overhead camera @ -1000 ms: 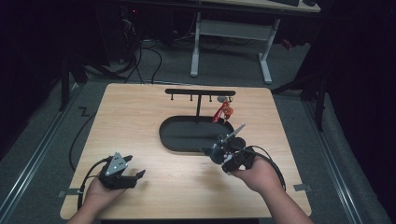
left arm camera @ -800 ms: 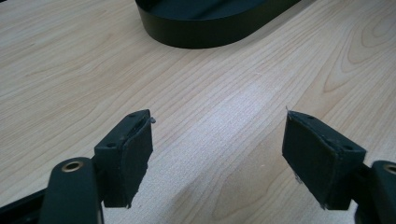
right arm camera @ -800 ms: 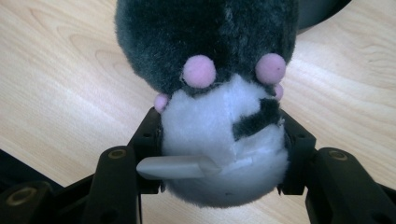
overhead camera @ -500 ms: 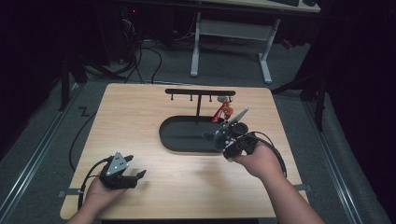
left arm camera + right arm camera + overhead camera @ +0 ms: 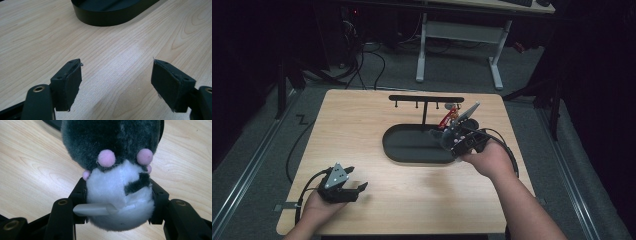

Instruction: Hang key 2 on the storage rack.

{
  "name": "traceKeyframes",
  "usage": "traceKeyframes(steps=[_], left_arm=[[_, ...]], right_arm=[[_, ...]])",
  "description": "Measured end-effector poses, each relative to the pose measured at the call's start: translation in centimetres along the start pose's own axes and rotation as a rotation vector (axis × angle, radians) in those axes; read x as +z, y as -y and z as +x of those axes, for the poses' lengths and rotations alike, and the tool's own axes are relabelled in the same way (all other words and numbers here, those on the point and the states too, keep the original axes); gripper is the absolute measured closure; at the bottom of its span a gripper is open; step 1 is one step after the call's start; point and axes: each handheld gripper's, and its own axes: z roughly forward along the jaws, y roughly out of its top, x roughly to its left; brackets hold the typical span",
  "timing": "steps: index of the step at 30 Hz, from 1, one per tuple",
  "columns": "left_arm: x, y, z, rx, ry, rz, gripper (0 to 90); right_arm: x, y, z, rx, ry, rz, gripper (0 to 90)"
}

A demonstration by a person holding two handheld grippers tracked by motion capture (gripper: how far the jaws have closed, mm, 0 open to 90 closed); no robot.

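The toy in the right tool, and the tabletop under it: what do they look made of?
The toy looks like soft plush: fuzzy dark grey and white pile, small pink pompom-like nubs, bulging between the right tool jaws. The tabletop looks like pale wood or wood-look laminate, matte, with printed-looking grain lines; which one I cannot tell.

My left gripper (image 5: pixel 346 186) is black, with a grey three-cornered plate on top and a black cable looping behind it. Its two jaws end in flat black pads (image 5: pixel 68 83), frayed at the edges, on arms with brass-ringed screw holes. My right gripper (image 5: pixel 460 138) is black too, trailing its own dark cable. My forearms are bare
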Motion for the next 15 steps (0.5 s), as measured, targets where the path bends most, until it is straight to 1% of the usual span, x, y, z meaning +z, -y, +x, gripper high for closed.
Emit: traceKeyframes(steps=[1, 4, 5, 8, 11, 14, 15], left_arm=[[0.0, 0.0, 0.0, 0.0, 0.0, 0.0, 25.0], [-0.1, 0.0, 0.0, -0.001, 0.0, 0.002, 25.0], [-0.1, 0.0, 0.0, -0.002, -0.001, 0.0, 25.0], [-0.1, 0.1, 0.1, -0.004, 0.001, 0.001, 25.0], [-0.1, 0.1, 0.1, -0.005, 0.001, 0.001, 25.0], [-0.1, 0.1, 0.1, -0.006, 0.003, 0.002, 25.0], [-0.1, 0.1, 0.1, -0.006, 0.004, 0.003, 25.0]], right_arm=[[-0.1, -0.2, 0.0, -0.006, 0.002, 0.001, 47.6], [-0.5, -1.2, -0.1, 0.0, 0.005, -0.006, 47.5], [-0.5, -1.2, -0.1, 0.0, 0.005, -0.006, 47.5], [-0.8, -2.1, -0.3, 0.015, 0.011, -0.015, 47.6], [-0.9, -2.5, -0.4, 0.024, 0.011, -0.012, 47.6], [-1.0, -3.0, -0.6, 0.03, 0.012, -0.023, 47.6], [-1.1, -3.1, -0.6, 0.025, 0.011, -0.026, 47.6]])
